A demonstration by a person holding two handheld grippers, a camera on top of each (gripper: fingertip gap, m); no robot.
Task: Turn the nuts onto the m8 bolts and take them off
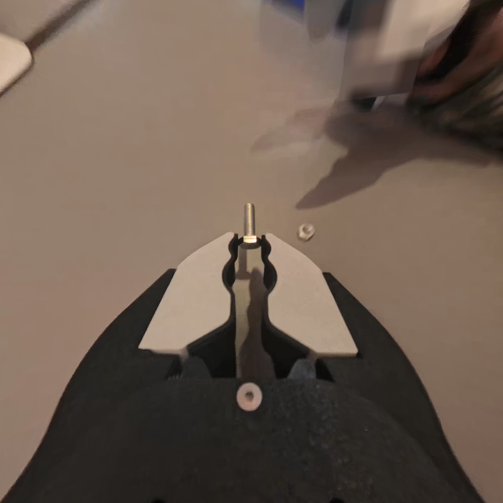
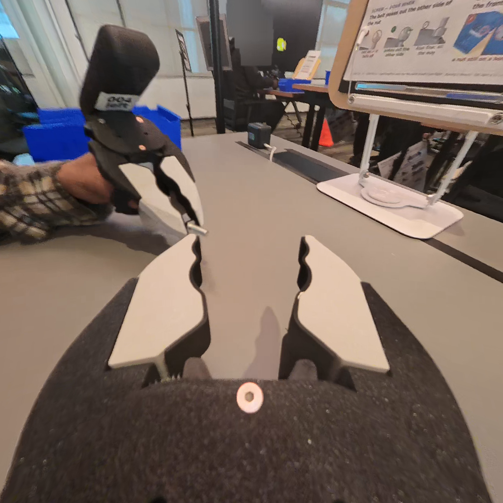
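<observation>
Grey-fingered and black-bodied, the left gripper [image 1: 250, 239] is closed on the hex head of a small silver threaded steel bolt [image 1: 250, 221], pinching it at the very fingertips so the threaded shank points forward, away from the camera, above the plain grey counter [image 1: 122, 163]. Just beside the bolt, to its right, a small silver hex nut [image 1: 306, 231] lies loose on the counter, apart from both grippers. Seen from the right wrist, that same left gripper [image 2: 193, 227] angles down toward the counter, gripped by a hand [image 2: 84, 181] in a plaid sleeve, with the bolt [image 2: 198, 229] sticking out from its tips. The right gripper [image 2: 250, 241] has its fingers spread wide with nothing between them, its left fingertip near the bolt. Farther right on the counter stands a white tablet stand [image 2: 392, 206] carrying an instruction sheet; the blurred shape at the left view's upper right is probably the right gripper.
</observation>
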